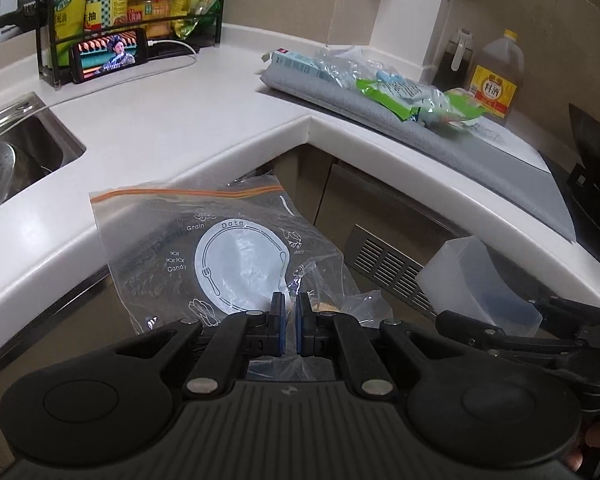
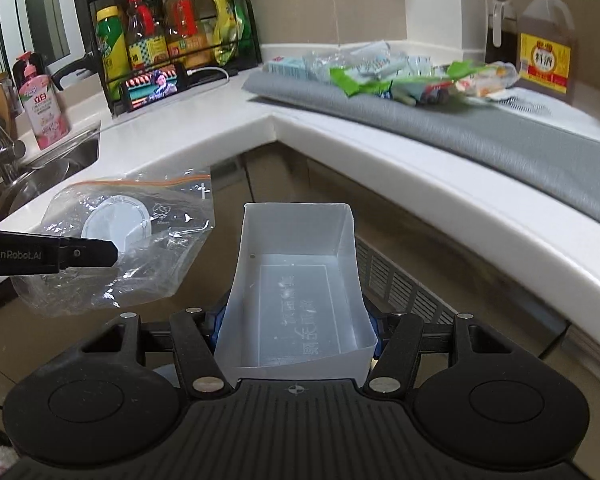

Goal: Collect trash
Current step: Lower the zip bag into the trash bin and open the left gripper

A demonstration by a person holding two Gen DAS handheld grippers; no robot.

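Note:
My left gripper (image 1: 290, 306) is shut on the lower edge of a clear zip bag (image 1: 204, 248) with an orange seal strip and a printed plate drawing. The bag hangs in front of the counter's inner corner, and its mouth gapes in the right wrist view (image 2: 140, 240). My right gripper (image 2: 296, 324) is shut on an empty translucent white plastic box (image 2: 300, 280), with the blue pads (image 2: 219, 320) against its side walls. The box (image 1: 472, 280) is held to the right of the bag. A heap of crumpled wrappers (image 2: 400, 76) lies on a grey mat (image 2: 480, 132) on the right counter.
A white L-shaped counter (image 1: 180, 120) wraps around me. A steel sink (image 1: 20, 152) is at left, with a pink soap bottle (image 2: 40, 100) beside it. A black rack of bottles (image 1: 112, 4) stands behind a lit phone (image 1: 108, 56). A cooking-wine jug (image 1: 496, 76) stands at far right. A vent grille (image 1: 388, 268) sits below the counter.

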